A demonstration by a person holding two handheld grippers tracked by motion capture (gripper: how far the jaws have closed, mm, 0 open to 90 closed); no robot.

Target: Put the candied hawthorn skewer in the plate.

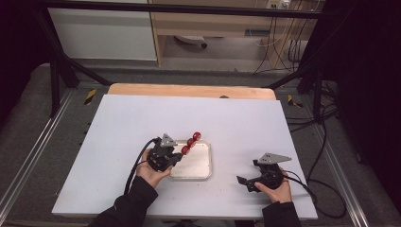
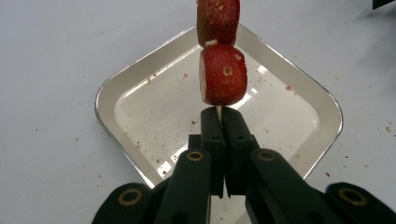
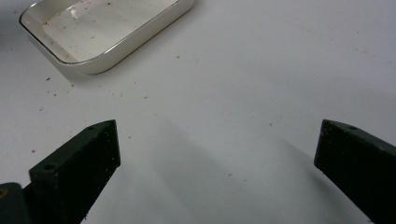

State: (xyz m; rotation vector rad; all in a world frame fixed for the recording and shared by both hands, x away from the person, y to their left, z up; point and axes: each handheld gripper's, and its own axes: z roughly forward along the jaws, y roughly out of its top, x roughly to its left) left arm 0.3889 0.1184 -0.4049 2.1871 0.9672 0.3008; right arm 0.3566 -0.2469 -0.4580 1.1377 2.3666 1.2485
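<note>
White tabletop (image 1: pixel 118 142). My left gripper (image 2: pixel 219 116) pinches the thin stick of a skewer of red candied fruit (image 1: pixel 191 142) over the white square metal tray (image 2: pixel 135 93); nothing stripped yet. Right gripper (image 3: pixel 217 149) spread, empty.

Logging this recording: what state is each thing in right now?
Left gripper: shut on the skewer's stick end.
Skewer: three red pieces threaded on it, held above the tray.
Tray: no food in it, crumbs only.
Right gripper: open, nothing between its jaws, over the table.
</note>
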